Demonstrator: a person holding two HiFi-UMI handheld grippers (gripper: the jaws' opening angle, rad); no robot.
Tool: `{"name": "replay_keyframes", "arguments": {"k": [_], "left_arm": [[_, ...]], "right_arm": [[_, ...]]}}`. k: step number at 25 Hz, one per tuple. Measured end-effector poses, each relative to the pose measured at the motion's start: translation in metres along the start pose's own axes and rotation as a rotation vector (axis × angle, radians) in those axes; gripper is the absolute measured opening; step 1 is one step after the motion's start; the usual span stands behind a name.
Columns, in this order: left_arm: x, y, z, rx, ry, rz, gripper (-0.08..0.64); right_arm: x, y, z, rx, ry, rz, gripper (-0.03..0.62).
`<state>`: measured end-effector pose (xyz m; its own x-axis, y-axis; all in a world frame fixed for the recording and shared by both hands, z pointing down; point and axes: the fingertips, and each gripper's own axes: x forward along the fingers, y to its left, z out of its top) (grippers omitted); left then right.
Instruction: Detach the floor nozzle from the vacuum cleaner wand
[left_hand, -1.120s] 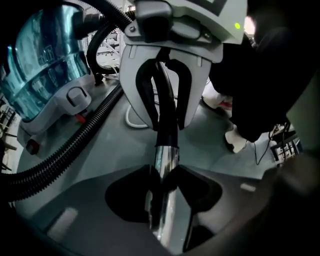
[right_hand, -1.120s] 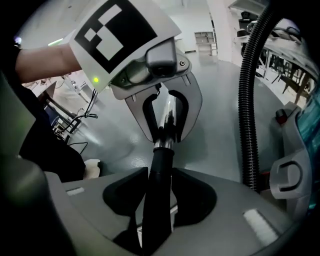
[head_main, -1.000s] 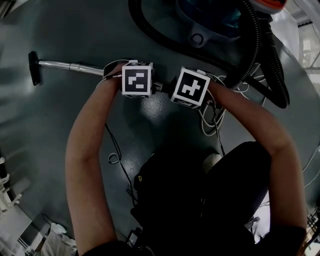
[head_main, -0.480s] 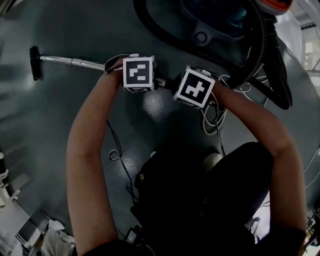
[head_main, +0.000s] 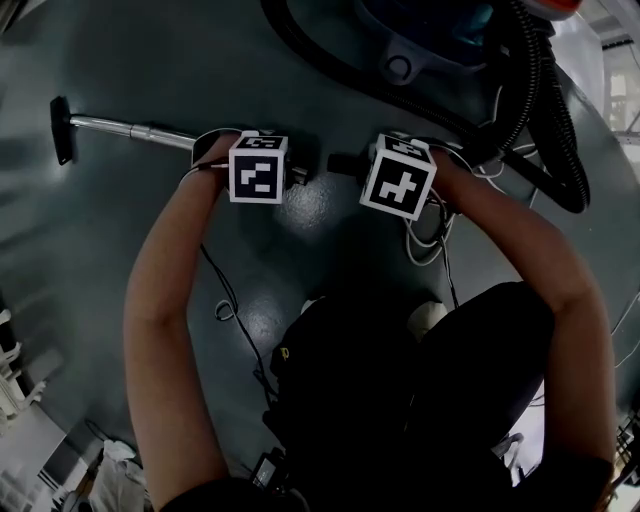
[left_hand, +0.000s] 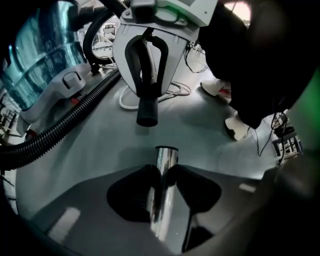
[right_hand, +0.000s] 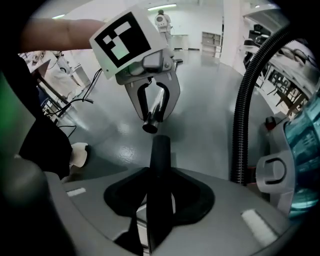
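The black floor nozzle (head_main: 62, 130) lies far left on the grey floor, still on the chrome wand (head_main: 130, 130). My left gripper (head_main: 260, 170) is shut on the wand's other end (left_hand: 162, 170), whose open mouth pokes just past the pads. My right gripper (head_main: 400, 180) holds the black hose-end tube (right_hand: 159, 160) between its jaws, which are closing on it. The two tube ends face each other across a small gap. From the left gripper view the black tube (left_hand: 147, 107) hangs under the right gripper.
The vacuum body (head_main: 430, 40) sits at the top, its ribbed black hose (head_main: 545, 120) looping down the right side. White cables (head_main: 425, 235) lie on the floor under my right arm. My legs and a white shoe (head_main: 425, 320) fill the lower middle.
The grippers have drawn apart: the left one slid left with the chrome wand and nozzle, and a gap has opened between the wand end and the black tube.
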<state>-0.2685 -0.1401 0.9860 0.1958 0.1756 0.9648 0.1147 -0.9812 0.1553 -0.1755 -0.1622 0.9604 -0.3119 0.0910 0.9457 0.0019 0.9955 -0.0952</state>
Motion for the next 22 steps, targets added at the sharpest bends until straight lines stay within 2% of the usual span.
{"name": "replay_keyframes", "arguments": {"k": [5, 11, 22], "left_arm": [[-0.001, 0.013, -0.006, -0.042, -0.014, 0.052, 0.161], [0.002, 0.023, -0.009, -0.064, -0.029, 0.106, 0.164], [0.012, 0.044, -0.020, -0.118, -0.044, 0.248, 0.169]], "right_arm": [[0.011, 0.006, -0.020, -0.024, 0.068, 0.007, 0.132], [0.013, 0.000, -0.023, -0.036, 0.067, -0.020, 0.133], [0.026, -0.025, -0.040, -0.101, 0.109, -0.148, 0.135]]}}
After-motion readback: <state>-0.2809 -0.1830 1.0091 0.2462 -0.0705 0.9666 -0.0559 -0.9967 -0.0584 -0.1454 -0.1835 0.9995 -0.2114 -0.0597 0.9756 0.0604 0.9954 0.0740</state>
